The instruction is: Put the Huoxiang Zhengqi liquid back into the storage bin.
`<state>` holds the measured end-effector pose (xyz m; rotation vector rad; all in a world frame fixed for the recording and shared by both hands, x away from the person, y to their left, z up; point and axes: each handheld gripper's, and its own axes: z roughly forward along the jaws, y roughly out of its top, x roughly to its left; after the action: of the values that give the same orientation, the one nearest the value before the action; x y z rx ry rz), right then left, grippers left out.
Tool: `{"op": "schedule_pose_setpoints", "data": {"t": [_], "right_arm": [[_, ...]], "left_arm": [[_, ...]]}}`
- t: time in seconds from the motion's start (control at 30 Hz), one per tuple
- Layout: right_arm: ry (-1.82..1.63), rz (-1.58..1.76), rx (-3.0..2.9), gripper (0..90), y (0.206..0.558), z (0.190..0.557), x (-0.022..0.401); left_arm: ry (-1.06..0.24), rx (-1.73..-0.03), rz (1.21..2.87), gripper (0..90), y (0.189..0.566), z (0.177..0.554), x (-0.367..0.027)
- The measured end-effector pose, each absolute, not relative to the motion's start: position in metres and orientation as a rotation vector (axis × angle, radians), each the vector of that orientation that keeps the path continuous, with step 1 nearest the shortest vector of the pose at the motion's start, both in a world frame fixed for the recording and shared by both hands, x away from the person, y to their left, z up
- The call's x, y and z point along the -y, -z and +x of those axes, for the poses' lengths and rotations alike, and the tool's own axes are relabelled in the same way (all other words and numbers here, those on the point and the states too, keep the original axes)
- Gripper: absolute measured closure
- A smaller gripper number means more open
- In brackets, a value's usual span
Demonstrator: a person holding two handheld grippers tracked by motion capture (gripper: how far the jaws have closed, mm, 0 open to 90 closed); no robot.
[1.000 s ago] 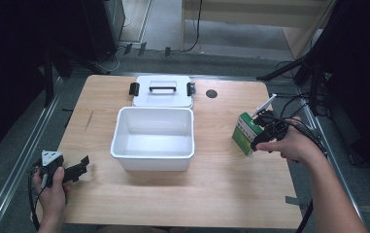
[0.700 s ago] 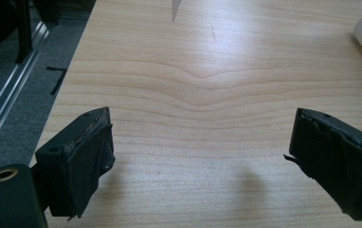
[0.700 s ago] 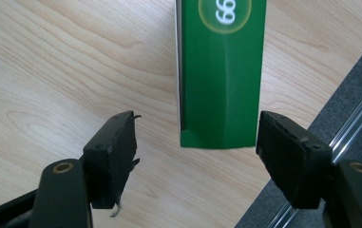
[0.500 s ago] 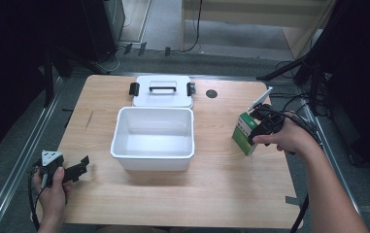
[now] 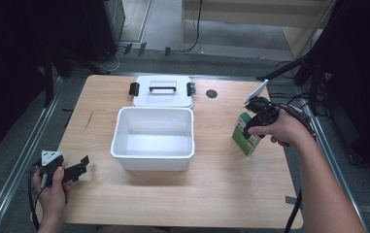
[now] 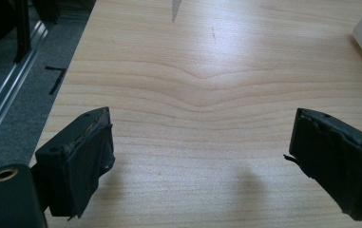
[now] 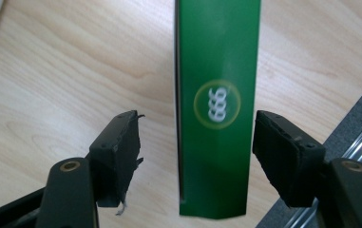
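Observation:
A green carton (image 5: 244, 139) with a round white logo (image 7: 216, 105) stands on the wooden table (image 5: 221, 184) at the right. My right gripper (image 5: 247, 127) reaches down over it, and the carton (image 7: 216, 57) sits between its jaws. The jaws of the right gripper (image 7: 195, 156) have just been closing. A gap is left at the left pad, while the right pad (image 7: 283, 156) is at the carton's edge. My left gripper (image 5: 81, 164) rests at the table's front left corner. In its own view the left gripper (image 6: 197, 161) is open over bare wood.
A white open tub (image 5: 152, 110) sits mid-table, with its lid (image 5: 162, 99), which has a black handle and clips, lying flat behind it. A black round grommet (image 5: 211, 93) marks the far edge. The table's right edge and a metal rail (image 7: 359, 137) run close beside the carton.
My right hand has shifted left over the green carton and its jaws have narrowed around it. The carton, tub and left gripper stay put.

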<state>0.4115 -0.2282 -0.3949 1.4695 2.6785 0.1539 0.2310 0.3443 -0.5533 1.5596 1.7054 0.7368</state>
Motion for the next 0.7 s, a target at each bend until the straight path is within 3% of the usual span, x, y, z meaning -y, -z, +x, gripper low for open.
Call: {"op": "schedule_pose_setpoints", "data": {"t": [0.7], "right_arm": [[-0.174,1.495,-2.69,55.3,0.394,0.429,0.221]], "left_arm": [[-0.736,-1.704,1.56,8.3,0.553,0.231,-0.345]]}}
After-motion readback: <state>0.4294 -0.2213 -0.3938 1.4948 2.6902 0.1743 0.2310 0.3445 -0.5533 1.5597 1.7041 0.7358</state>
